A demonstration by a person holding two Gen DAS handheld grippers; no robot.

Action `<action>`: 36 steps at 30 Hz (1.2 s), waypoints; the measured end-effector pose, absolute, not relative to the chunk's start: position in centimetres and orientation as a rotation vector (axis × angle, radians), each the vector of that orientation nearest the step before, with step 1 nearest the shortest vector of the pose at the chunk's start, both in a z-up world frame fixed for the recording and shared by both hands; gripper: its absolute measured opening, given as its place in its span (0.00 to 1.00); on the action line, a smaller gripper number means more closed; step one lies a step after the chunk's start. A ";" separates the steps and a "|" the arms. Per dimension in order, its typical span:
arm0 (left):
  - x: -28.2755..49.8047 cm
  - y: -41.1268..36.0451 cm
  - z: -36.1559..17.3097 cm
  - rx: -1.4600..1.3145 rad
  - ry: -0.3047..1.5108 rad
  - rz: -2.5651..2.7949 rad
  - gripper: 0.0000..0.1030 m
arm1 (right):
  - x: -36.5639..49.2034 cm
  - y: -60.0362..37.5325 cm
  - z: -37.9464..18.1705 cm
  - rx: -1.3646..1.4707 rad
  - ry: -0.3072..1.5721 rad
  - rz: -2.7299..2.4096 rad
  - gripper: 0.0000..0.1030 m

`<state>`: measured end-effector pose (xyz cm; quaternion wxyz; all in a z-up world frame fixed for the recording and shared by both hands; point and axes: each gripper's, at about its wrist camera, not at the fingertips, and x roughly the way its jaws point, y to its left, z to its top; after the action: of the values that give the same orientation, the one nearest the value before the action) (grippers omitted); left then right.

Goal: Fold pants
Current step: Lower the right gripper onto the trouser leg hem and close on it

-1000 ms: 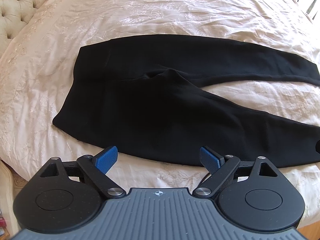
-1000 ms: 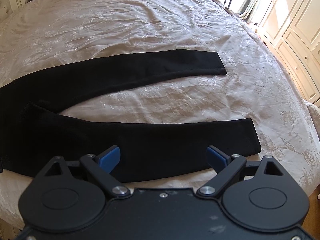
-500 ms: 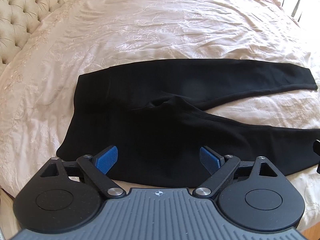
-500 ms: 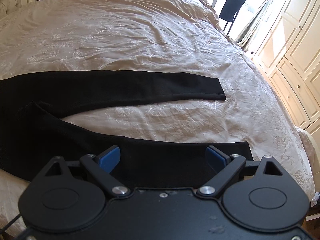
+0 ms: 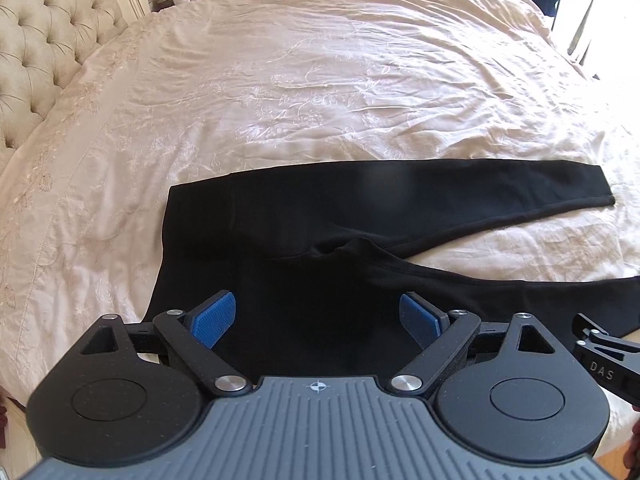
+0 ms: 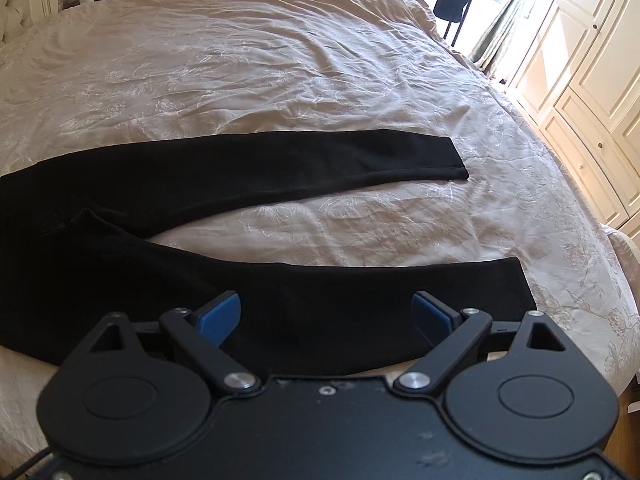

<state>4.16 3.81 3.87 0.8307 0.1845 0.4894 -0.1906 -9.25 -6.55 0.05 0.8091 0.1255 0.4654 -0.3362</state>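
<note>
Both tools, left tool (image 5: pixel 316 318) and right tool (image 6: pixel 327 317), gape wide, empty, above black pants (image 5: pixel 304 240).

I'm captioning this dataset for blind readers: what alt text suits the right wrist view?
Black pants lie flat, unfolded, on a cream embroidered bedspread, legs spread apart and pointing right. The open right claw hovers over the nearer leg, holding nothing. White wardrobe doors stand at right.

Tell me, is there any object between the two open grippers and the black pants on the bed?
Nothing visible. The pants lie flat on the bedspread, legs spread apart. The left gripper is over the hip area and the right gripper over the near leg, jaws open and empty.
</note>
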 end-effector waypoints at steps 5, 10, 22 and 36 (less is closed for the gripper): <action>4.6 3.4 2.7 0.397 1.065 -0.401 0.88 | -8.9 -6.9 0.9 0.267 0.928 -0.711 0.93; 5.6 3.3 0.4 0.393 1.111 -0.351 0.87 | -8.5 -8.2 0.0 0.281 0.950 -0.687 0.93; 10.2 2.7 -3.4 0.378 1.163 -0.164 0.81 | -6.3 -18.4 -3.3 0.357 0.955 -0.653 0.92; 12.6 -2.1 -4.0 0.315 1.185 -0.097 0.80 | 7.6 -31.0 -8.3 0.168 1.024 -0.309 0.92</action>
<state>12.58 -2.15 -4.02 0.8169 0.1476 0.5557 -0.0457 7.60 -30.98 -8.32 0.8571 0.0801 0.4873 -0.1470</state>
